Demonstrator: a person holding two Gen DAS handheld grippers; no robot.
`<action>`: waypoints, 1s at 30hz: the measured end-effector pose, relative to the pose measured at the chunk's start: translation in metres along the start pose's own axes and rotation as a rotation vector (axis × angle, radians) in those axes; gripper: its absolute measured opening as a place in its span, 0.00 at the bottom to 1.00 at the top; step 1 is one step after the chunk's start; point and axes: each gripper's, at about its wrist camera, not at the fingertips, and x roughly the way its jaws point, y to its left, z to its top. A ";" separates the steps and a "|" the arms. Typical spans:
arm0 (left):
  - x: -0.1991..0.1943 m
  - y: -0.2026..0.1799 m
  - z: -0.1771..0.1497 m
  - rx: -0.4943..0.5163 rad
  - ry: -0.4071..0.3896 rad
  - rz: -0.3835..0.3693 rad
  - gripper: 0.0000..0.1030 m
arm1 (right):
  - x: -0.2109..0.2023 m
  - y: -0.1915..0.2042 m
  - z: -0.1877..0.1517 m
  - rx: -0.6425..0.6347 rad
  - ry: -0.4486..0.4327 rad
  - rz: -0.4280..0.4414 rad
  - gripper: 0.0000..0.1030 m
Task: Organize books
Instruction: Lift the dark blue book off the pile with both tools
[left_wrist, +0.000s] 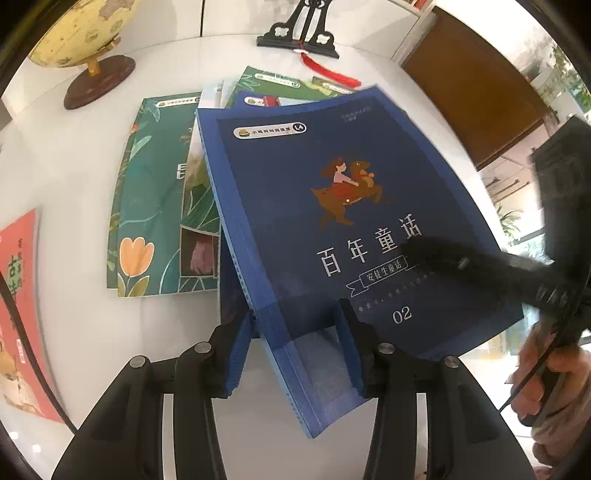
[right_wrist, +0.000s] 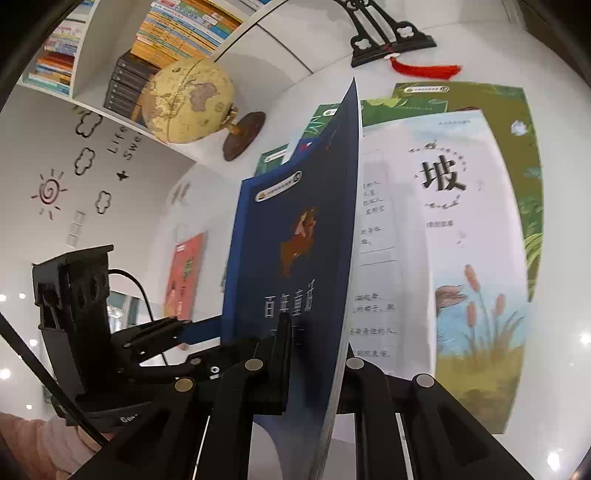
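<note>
A dark blue storybook (left_wrist: 332, 192) with a girl riding a deer on its cover is lifted off the white table, on top of a layered blue stack. My left gripper (left_wrist: 295, 328) is shut on the near edge of that stack, one pad on each side. In the right wrist view the blue book (right_wrist: 295, 240) stands almost edge-on, with my right gripper (right_wrist: 317, 354) shut on its lower edge. The right gripper (left_wrist: 443, 258) shows blurred over the cover's right side in the left wrist view. The left gripper (right_wrist: 173, 328) holds the book's far edge.
Green illustrated books (left_wrist: 159, 206) lie spread under and left of the blue one. A pale book with reeds (right_wrist: 461, 258) and an olive one (right_wrist: 517, 147) lie to the right. A pink book (left_wrist: 18, 295), a globe (left_wrist: 81, 37), a black stand (left_wrist: 303, 33) with a red tassel (left_wrist: 332, 72), and a filled bookshelf (right_wrist: 177, 29) surround them.
</note>
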 end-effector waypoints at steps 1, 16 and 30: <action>0.003 -0.002 0.000 0.014 0.009 0.011 0.41 | -0.006 0.000 0.002 -0.002 -0.023 -0.051 0.14; 0.011 -0.005 0.001 0.036 0.054 -0.024 0.46 | -0.043 -0.057 -0.028 0.152 -0.014 -0.078 0.47; 0.013 -0.018 -0.015 0.128 0.098 -0.038 0.47 | -0.035 -0.025 -0.062 0.166 0.008 0.134 0.27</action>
